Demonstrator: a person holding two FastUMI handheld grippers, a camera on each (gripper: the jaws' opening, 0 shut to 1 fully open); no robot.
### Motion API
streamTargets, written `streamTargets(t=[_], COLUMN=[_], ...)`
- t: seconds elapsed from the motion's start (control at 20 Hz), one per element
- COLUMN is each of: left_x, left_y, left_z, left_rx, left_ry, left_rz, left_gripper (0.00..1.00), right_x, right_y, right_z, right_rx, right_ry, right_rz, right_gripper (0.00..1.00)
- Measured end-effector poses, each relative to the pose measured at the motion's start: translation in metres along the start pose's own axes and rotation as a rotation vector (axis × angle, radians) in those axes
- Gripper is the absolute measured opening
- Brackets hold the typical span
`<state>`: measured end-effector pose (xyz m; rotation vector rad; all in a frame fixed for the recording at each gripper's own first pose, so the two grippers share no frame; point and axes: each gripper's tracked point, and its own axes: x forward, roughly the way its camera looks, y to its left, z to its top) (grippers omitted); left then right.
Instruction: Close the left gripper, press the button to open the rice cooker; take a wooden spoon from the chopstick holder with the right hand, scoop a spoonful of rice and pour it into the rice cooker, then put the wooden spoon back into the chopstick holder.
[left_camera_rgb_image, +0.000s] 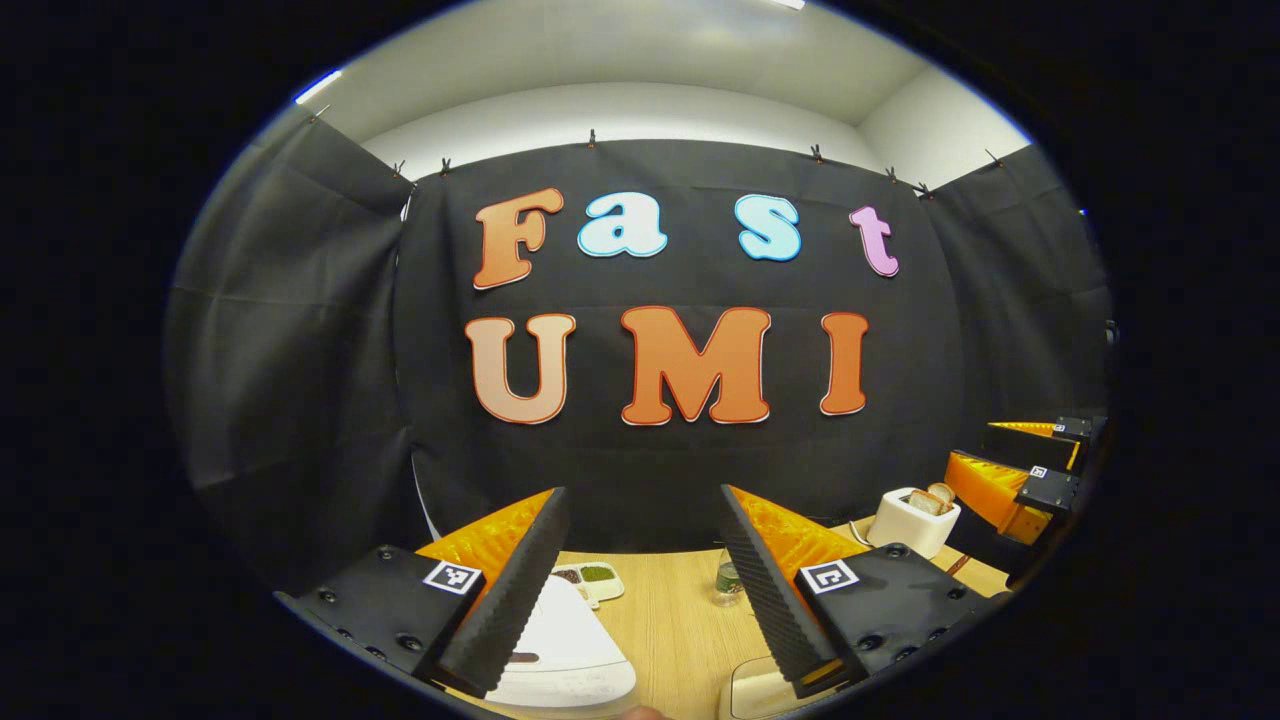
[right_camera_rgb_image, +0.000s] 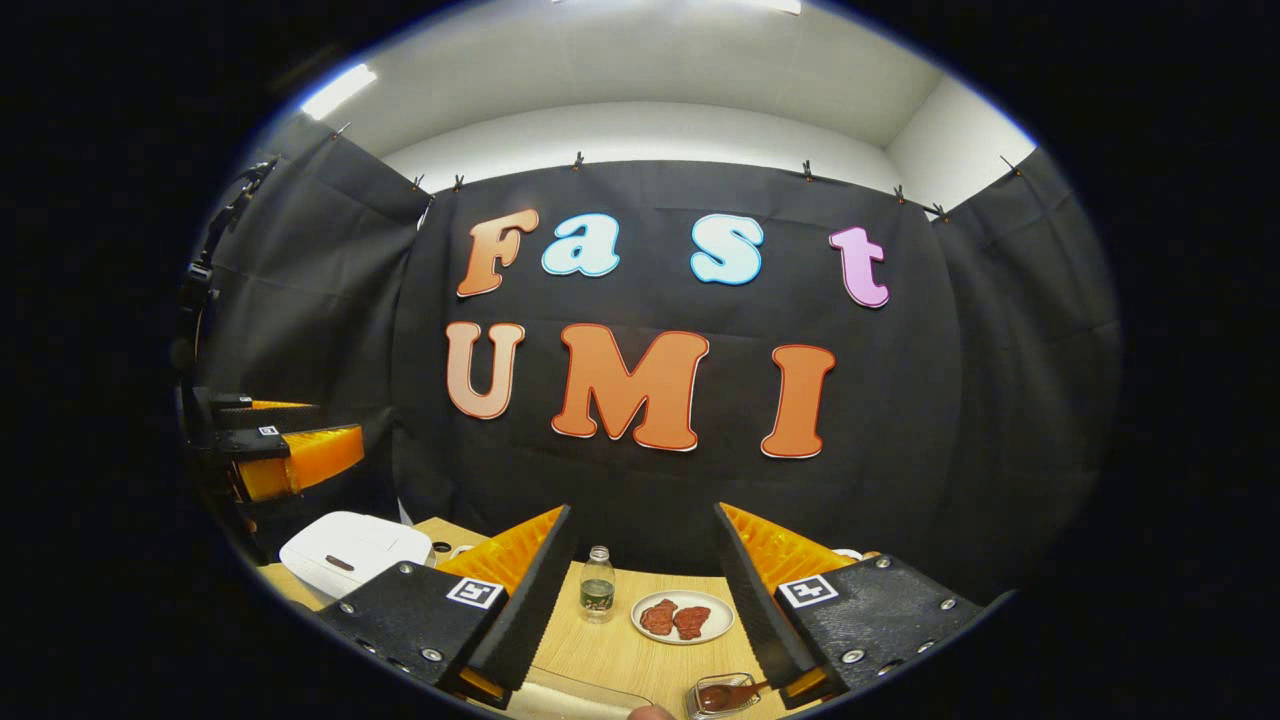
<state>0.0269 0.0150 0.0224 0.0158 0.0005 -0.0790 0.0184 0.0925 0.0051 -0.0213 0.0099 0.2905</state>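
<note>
- Left claw (left_camera_rgb_image: 645, 590) held wide, nothing between its fingers, raised above the tabletop (left_camera_rgb_image: 680, 620).
- Right claw (right_camera_rgb_image: 640, 600) also held wide and empty, above the same tabletop.
- White rice cooker (left_camera_rgb_image: 560, 650) low in the left gripper view, lid down, just under the left claw's left finger.
- Same rice cooker at the left edge in the right gripper view, below the other claw.
- Small bottle (right_camera_rgb_image: 597, 585) and plate (right_camera_rgb_image: 683, 616) with red pieces between the right claw's fingers, farther off.
- Toaster (left_camera_rgb_image: 912, 520) with bread at the right in the left gripper view.
</note>
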Motion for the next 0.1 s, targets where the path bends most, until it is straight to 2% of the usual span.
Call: streamTargets(t=[0.1], left_x=[-0.0003], left_y=[0.0029], left_z=[0.0007], left_rx=[0.003], left_ry=[-0.001], left_rz=[0.006], left_gripper=[1.00], right_x=[0.0018], right_y=[0.0008], right_z=[0.0010], right_rx=[0.005], right_ry=[-0.002], right_rz=[0.000], right_gripper=[0.84])
